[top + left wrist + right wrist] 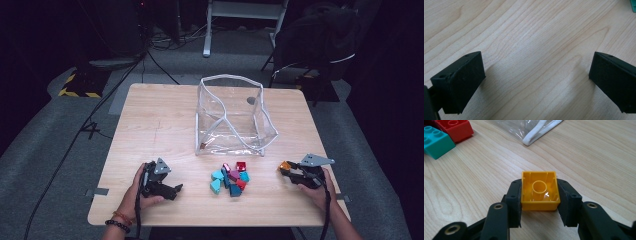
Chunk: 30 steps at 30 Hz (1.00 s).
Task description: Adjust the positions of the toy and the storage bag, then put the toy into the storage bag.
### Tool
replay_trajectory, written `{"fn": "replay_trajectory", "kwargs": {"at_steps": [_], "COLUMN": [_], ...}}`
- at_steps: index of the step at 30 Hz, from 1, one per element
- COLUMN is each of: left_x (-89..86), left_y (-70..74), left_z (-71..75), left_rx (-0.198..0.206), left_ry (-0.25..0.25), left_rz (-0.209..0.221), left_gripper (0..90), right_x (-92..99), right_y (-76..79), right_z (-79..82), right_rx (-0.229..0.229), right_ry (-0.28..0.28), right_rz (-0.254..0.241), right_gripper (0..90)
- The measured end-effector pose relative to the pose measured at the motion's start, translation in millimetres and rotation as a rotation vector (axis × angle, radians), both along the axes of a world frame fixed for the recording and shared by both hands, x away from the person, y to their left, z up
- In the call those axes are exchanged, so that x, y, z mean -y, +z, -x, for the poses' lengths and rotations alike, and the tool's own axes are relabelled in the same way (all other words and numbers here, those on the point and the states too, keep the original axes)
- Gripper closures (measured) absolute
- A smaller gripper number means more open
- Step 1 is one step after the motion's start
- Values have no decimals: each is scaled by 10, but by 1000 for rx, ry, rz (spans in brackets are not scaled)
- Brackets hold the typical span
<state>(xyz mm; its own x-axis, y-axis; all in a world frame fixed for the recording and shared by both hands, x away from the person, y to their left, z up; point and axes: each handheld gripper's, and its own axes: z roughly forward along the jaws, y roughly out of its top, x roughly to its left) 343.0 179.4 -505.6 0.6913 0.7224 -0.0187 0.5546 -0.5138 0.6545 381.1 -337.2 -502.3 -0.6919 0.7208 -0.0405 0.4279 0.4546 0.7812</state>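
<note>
Writing or brand marks cannot be read on any brick. Right claw [539, 202] pinches 1 yellow brick [539, 190] by 2 opposite sides, hollow underside with its round tube facing the right claw view; the high view shows it near the desk's [160, 125] right edge, apart from the brick pile [231, 179] and clear bag [232, 117]. Left claw [536, 82] rests spread over bare wood.

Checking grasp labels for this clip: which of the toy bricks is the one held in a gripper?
The yellow brick, clamped between the right gripper's jaws with its hollow underside facing the camera. The teal, red and magenta bricks lie loose in a pile on the table.
</note>
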Motion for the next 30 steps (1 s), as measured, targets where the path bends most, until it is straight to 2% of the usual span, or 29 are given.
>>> {"fn": "replay_trajectory", "kwargs": {"at_steps": [10,19,24,30], "left_x": [1,3,4,4], "left_y": [-1,0,-1,-1], "left_z": [-12,-9,-9,-9], "left_rx": [-3,-3,-3,-2], "left_ry": [-8,-5,-3,-4], "left_rz": [3,2,3,3], "left_gripper": [2,3,3,3], "right_x": [-3,17,44,79], "right_y": [-1,7,52,223], "right_z": [16,40,57,97], "right_rx": [4,19,27,74], "right_ry": [10,-8,-18,-36], "right_rz": [2,-5,-33,-79], "right_gripper": [596,596,596,596]}}
